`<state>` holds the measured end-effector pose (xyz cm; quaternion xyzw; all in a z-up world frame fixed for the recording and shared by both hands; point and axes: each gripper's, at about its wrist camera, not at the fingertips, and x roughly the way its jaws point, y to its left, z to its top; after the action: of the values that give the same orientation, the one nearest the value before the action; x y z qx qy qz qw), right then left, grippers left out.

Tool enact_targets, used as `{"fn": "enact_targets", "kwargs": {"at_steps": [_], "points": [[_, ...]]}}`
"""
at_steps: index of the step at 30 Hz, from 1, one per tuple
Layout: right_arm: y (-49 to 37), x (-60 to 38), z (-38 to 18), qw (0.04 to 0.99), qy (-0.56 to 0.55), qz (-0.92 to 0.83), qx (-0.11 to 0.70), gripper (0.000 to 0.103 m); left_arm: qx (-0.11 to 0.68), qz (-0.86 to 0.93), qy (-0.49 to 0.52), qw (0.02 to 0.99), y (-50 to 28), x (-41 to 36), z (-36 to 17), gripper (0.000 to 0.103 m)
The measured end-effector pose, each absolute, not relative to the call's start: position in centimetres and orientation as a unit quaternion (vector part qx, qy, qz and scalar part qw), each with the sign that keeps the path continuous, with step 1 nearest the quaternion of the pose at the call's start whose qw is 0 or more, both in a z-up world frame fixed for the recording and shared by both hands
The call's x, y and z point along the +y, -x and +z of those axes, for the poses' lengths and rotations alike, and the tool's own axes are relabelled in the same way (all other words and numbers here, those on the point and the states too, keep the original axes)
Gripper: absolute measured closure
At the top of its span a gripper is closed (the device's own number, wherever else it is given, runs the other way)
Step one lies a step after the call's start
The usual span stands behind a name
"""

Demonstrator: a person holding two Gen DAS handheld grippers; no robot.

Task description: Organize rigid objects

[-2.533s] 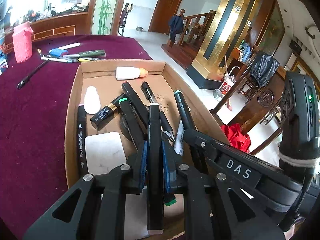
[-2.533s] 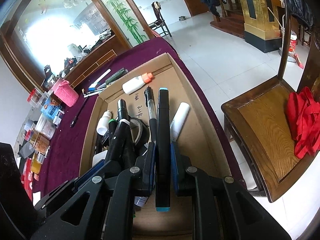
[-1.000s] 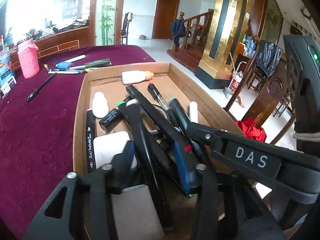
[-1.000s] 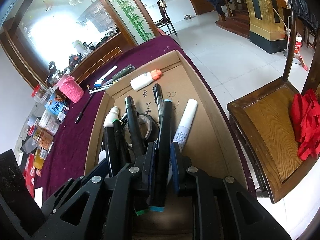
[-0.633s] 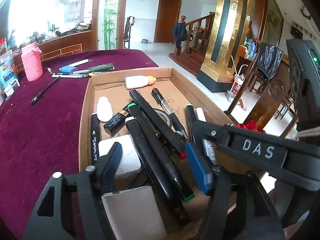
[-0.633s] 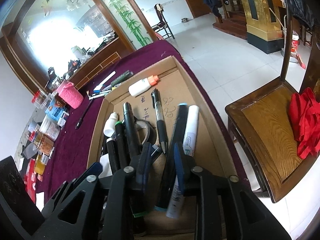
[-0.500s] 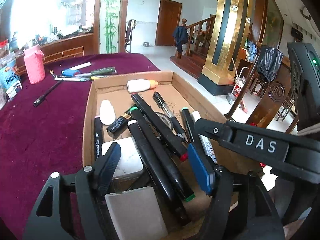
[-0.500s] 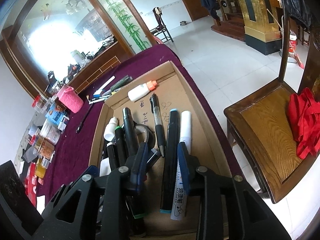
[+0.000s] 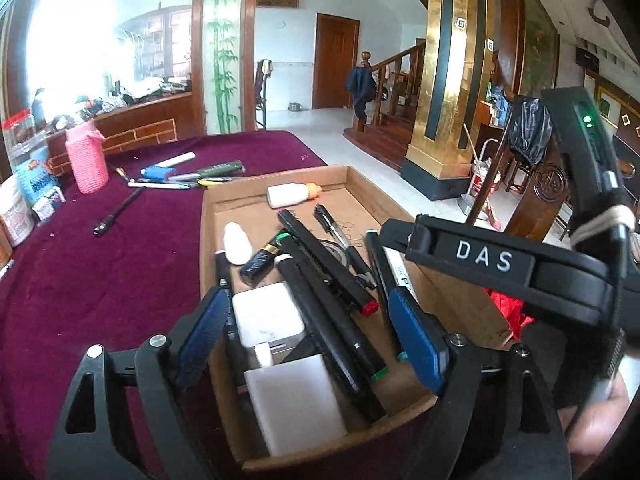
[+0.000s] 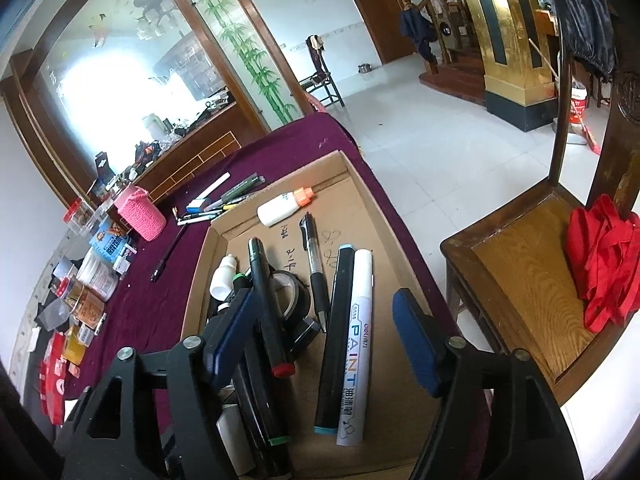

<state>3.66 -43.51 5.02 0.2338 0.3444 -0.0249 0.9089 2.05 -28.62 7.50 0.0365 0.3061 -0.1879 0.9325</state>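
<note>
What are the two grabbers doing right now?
Left gripper: open, jaws just opened, holding nothing.
Right gripper: open, jaws just opened, black blue-capped marker lying loose between them.

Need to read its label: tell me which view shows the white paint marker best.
Right wrist view: the white paint marker lies fully visible, label facing up. In the left wrist view, the right claw hides most of it.

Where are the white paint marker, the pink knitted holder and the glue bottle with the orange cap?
white paint marker (image 10: pixel 356 344): right wrist view, on its printed barrel.
pink knitted holder (image 10: pixel 141 216): right wrist view, on its side.
glue bottle (image 10: pixel 278 210): right wrist view, on its white body.
</note>
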Motion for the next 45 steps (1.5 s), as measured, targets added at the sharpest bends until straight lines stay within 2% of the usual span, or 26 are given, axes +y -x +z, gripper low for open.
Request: {"fn": "enact_targets", "kwargs": {"at_steps": [4,12,21,24,28,45], "points": [[-3.9,-42.8,5.2,0.915,-0.214,-0.030,0.341,0.033,0.293,-0.177,-0.050,0.938,-0.9,-26.9,7.8,0.017],[-2.1,-40.8,6.4,0.926,-0.168,-0.069,0.333,0.032,0.299,-0.172,-0.098,0.933,1.5,-23.4,8.6,0.016],[6.2,-38.3,7.8,0.945,-0.134,-0.078,0.289,0.020,0.318,-0.203,-0.109,0.920,3.3,-21.0,8.3,0.016],[7.4,-37.9,7.1,0.944,-0.132,-0.077,0.294,0.020,0.337,-0.210,-0.121,0.910,3.5,-21.0,8.0,0.016],[8.1,-37.5,6.8,0.945,-0.138,-0.073,0.289,0.020,0.316,-0.203,-0.139,0.916,4.5,-20.9,7.9,0.016],[7.8,-36.7,6.8,0.948,-0.124,-0.090,0.279,0.020,0.321,-0.188,-0.157,0.915,3.9,-21.2,6.7,0.016]]}}
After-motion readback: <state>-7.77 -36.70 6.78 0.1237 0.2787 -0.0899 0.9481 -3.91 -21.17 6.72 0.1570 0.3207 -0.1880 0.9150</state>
